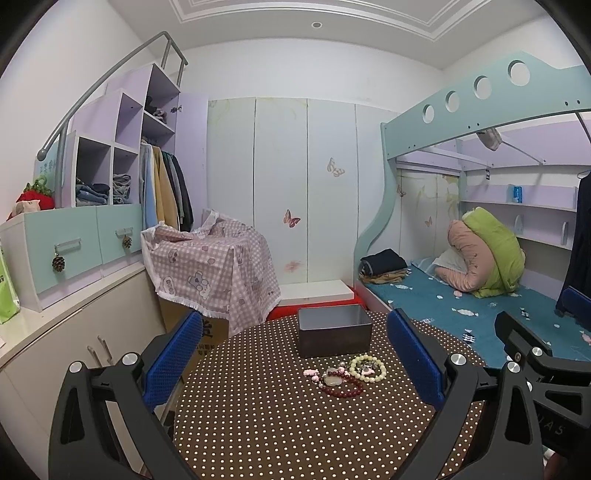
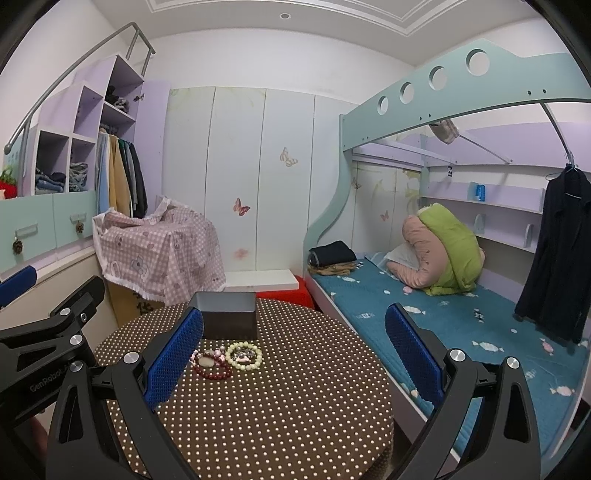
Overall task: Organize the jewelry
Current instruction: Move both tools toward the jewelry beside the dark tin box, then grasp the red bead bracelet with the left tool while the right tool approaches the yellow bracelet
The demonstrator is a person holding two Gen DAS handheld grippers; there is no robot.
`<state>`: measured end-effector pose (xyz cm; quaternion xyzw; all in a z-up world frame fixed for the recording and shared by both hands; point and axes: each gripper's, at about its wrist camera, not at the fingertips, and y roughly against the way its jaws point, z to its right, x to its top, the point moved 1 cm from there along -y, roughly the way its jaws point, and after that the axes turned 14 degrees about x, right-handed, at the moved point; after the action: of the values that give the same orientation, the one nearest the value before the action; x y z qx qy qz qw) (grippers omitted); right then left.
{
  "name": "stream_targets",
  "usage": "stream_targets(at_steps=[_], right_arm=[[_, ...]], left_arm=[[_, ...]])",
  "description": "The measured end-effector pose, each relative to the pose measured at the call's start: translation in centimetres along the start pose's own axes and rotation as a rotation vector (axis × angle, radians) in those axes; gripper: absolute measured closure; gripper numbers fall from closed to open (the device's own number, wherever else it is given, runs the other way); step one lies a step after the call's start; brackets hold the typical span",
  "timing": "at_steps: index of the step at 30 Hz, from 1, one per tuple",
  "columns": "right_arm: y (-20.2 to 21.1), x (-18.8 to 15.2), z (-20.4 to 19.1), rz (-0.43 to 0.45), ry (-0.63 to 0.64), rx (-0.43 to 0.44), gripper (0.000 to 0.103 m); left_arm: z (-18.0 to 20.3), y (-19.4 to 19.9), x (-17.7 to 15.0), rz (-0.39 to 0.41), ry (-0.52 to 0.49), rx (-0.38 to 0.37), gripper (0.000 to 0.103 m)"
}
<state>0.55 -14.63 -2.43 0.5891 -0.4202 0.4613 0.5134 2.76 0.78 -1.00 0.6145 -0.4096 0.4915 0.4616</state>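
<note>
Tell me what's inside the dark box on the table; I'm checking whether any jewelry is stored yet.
The dark box shows only bare grey inner walls; its floor is hidden behind the front wall. The bracelets lie on the table before it.

White butterfly wardrobe [image 1: 295, 192], teal bunk bed [image 1: 480, 302], lilac stair shelves [image 1: 122, 147], recessed ceiling light [image 1: 316, 24]

round table [image 1: 280, 424] in front, box [image 1: 334, 332] on its far side, bracelets [image 1: 351, 374] just before the box, draped stand [image 1: 214, 266] behind left, wardrobe [image 1: 295, 184] behind, bunk bed [image 1: 461, 302] right
</note>
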Motion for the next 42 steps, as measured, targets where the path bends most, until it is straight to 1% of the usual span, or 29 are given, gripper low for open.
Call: stream_targets(at_steps=[8, 14, 25, 30, 32, 34, 35, 37, 40, 42], right_arm=[[-1.1, 1.0, -0.1, -0.016, -0.004, 0.003, 0.007], [-2.1, 1.9, -0.1, -0.028, -0.006, 0.009, 0.007], [-4.3, 3.1, -0.8, -0.053, 0.011, 0.014, 0.007], [-5.8, 3.6, -0.7, -0.072, 0.017, 0.017, 0.007], [-6.8, 3.6, -0.7, -0.085, 0.024, 0.012, 0.007], [-7.8, 3.5, -0.3, -0.108, 0.026, 0.001, 0.007], [-8.4, 3.3, 0.0, -0.121, 0.022, -0.006, 0.007], [-9.6, 3.0, 0.6, -0.146, 0.012, -0.013, 0.007], [-11.6, 2.1, 1.5, -0.192, 0.008, -0.027, 0.007], [-13.1, 1.3, 1.9, -0.227, 0.003, -0.033, 0.007]], left_arm=[[-0.2, -0.6, 0.4, -0.016, -0.002, 0.000, 0.007], [-0.4, -1.9, 1.7, -0.020, -0.010, 0.009, 0.007], [-0.4, -4.1, 2.8, -0.049, -0.014, 0.011, 0.007], [-0.4, -5.8, 2.8, -0.069, -0.014, 0.015, 0.007], [-0.4, -7.0, 2.5, -0.078, -0.032, 0.009, 0.007], [-0.6, -8.2, 2.0, -0.102, -0.052, 0.030, 0.007], [-1.0, -9.5, 1.5, -0.135, -0.070, 0.050, 0.007], [-1.6, -11.6, 0.4, -0.197, -0.087, 0.056, 0.007], [-2.8, -14.8, -1.7, -0.304, -0.088, 0.069, 0.007], [-3.3, -16.4, -2.9, -0.361, -0.088, 0.076, 0.007]])
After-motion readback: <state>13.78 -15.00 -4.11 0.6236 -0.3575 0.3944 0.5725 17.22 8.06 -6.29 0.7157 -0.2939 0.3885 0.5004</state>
